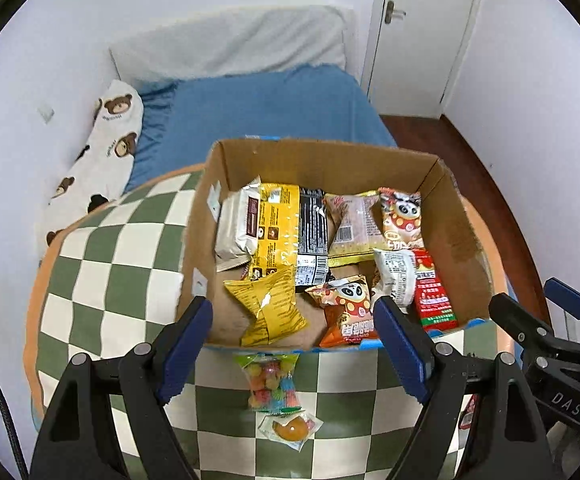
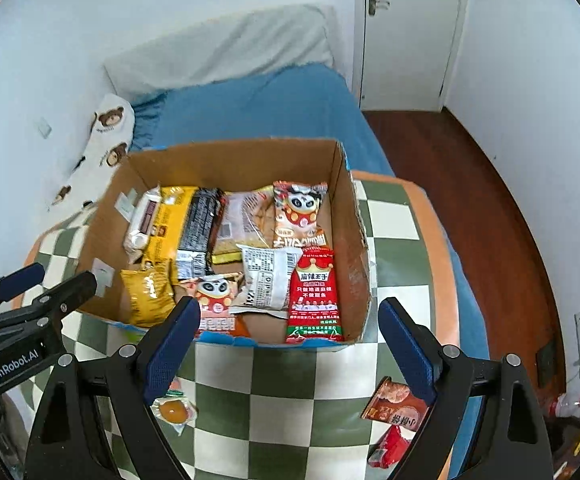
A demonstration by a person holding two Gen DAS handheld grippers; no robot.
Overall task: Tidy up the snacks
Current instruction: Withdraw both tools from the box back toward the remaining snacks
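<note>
A cardboard box [image 1: 462, 224] [image 2: 350, 216] on the checked cushion holds several snack packets. Among them are a yellow packet [image 1: 268, 308], panda packets [image 2: 298, 212] and a red strip packet [image 2: 314, 292]. In front of the box lie a bag of coloured candies [image 1: 272, 380], a clear-wrapped orange sweet [image 1: 290, 428] [image 2: 174, 410] and a brown-red packet [image 2: 396, 404]. My left gripper [image 1: 294, 344] is open and empty, above the candy bag at the box's near edge. My right gripper [image 2: 286, 340] is open and empty, with the brown-red packet by its right finger.
The green-and-white checked cushion [image 1: 102, 280] [image 2: 290, 412] lies on a bed with a blue sheet [image 1: 266, 112]. A bear-print pillow [image 1: 106, 152] lies along the left wall. A white door [image 2: 410, 32] and wooden floor [image 2: 486, 208] are at right.
</note>
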